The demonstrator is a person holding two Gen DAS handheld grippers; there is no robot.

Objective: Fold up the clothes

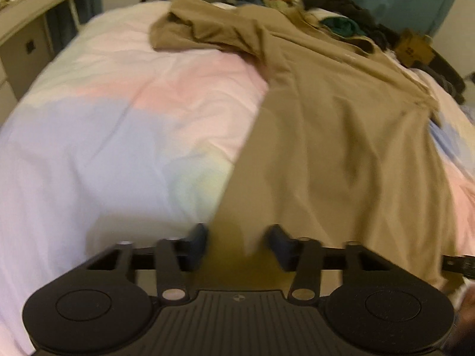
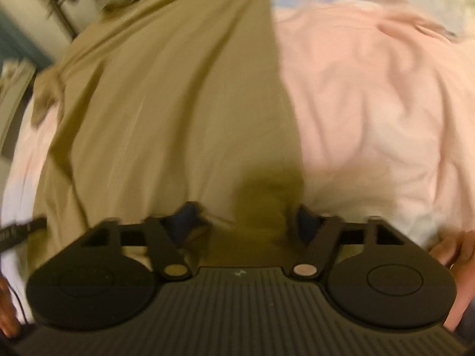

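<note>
A tan garment [image 1: 341, 118] lies spread lengthwise on a bed with a pastel pink, blue and white cover [image 1: 118, 118]. One sleeve is bunched at the far end [image 1: 202, 32]. My left gripper [image 1: 237, 237] points down at the garment's near hem. Its fingers [image 1: 197, 237] stand apart with the left corner of the cloth between them, and the pads do not press on it. In the right wrist view the same tan garment [image 2: 178, 103] fills the left half. My right gripper [image 2: 246, 216] straddles its near right corner with a wide gap between the fingers [image 2: 305, 218].
A pile of mixed clothes [image 1: 335, 9] and a cardboard box [image 1: 415, 49] sit at the far right of the bed. A white cabinet [image 1: 26, 29] stands at the left. A hand [image 2: 457, 249] holds the right gripper. The pink cover [image 2: 371, 103] lies bare to the right.
</note>
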